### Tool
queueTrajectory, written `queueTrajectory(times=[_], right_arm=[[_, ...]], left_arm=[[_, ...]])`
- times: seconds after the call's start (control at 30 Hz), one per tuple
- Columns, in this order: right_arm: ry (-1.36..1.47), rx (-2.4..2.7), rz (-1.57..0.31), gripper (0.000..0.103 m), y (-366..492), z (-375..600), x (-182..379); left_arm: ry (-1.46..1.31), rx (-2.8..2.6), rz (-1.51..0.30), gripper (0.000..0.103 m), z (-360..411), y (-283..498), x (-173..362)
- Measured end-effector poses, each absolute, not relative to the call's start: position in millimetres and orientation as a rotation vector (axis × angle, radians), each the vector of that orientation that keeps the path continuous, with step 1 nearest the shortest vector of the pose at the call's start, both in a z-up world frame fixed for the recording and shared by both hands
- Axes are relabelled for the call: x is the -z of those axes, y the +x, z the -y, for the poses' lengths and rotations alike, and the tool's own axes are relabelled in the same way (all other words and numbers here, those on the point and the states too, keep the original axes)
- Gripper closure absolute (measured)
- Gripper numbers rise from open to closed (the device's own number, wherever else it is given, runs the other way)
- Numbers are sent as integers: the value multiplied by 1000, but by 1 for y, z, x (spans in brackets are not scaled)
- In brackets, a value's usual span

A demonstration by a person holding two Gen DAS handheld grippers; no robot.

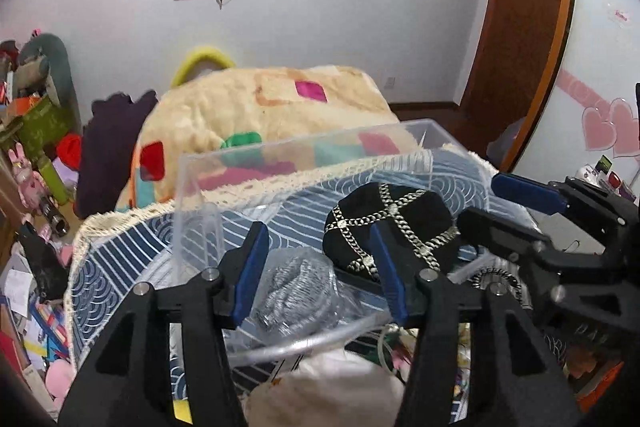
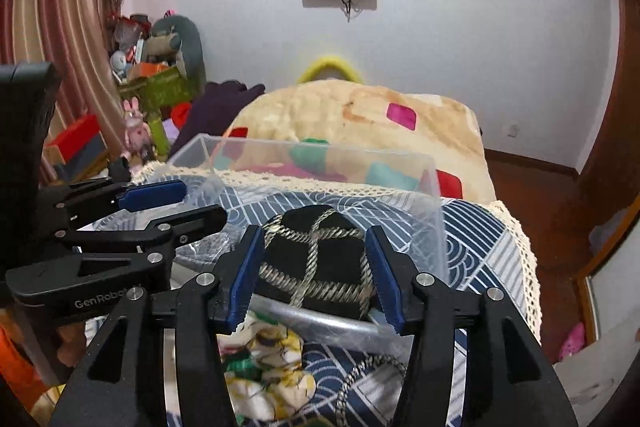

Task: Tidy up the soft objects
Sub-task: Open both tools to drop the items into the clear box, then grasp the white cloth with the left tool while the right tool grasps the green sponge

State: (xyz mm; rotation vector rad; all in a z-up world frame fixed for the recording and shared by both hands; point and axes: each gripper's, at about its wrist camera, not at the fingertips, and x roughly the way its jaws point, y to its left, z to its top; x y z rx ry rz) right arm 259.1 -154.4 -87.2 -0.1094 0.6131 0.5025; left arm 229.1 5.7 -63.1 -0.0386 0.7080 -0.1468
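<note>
A clear plastic box point(image 1: 280, 155) point(image 2: 320, 155) stands on a blue wave-patterned cloth point(image 1: 120, 259) point(image 2: 480, 239). Inside it lie a black pouch with metal chains point(image 1: 392, 223) point(image 2: 320, 251) and a grey knitted item in clear wrap point(image 1: 296, 287). My left gripper point(image 1: 320, 267) is open over the box's near rim, above the grey item. My right gripper point(image 2: 316, 275) is open, with the black pouch between its fingers; touch is unclear. It shows at the right of the left wrist view point(image 1: 504, 199). The left gripper appears at the left of the right wrist view point(image 2: 200, 203).
A folded cream blanket with coloured patches point(image 1: 260, 115) point(image 2: 360, 115) lies behind the box. A white soft item point(image 1: 328, 383) and a yellow-printed cloth point(image 2: 272, 367) lie in front. Toys and clutter point(image 1: 36, 131) point(image 2: 156, 75) crowd the left. A wooden door point(image 1: 520, 27) is at right.
</note>
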Motion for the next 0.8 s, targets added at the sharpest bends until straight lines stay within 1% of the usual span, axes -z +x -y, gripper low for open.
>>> queueTrajectory(times=[0.03, 0.1, 0.17, 0.2, 0.3, 0.37, 0.47, 0.5, 0.67, 0.8], right_arm=[[-101, -499, -599, 52, 255, 159, 83], [-89, -496, -573, 46, 247, 163, 77], [-72, -488, -533, 36, 236, 169, 68], [-63, -485, -515, 35, 232, 171, 65], [-42, -490, -472, 29, 219, 177, 55], [-37, -487, -444, 24, 210, 180, 50], [-29, -487, -423, 23, 198, 185, 49], [-26, -489, -424, 23, 196, 185, 50], [-16, -492, -448, 23, 188, 185, 63], [-29, -475, -477, 23, 183, 186, 78]], left_arm=[[-33, 145, -691, 46, -6, 223, 58], [-26, 140, -663, 39, -6, 213, 50], [-26, 123, -628, 33, -8, 200, 40], [-29, 112, -604, 29, -11, 192, 33], [-51, 91, -555, 23, -18, 171, 20], [-51, 70, -526, 18, -21, 159, 13], [-40, 47, -488, 10, -24, 139, 7], [-37, 45, -481, 9, -25, 134, 7], [-14, 37, -466, 8, -21, 109, 16], [-46, 45, -499, 8, -20, 101, 33]])
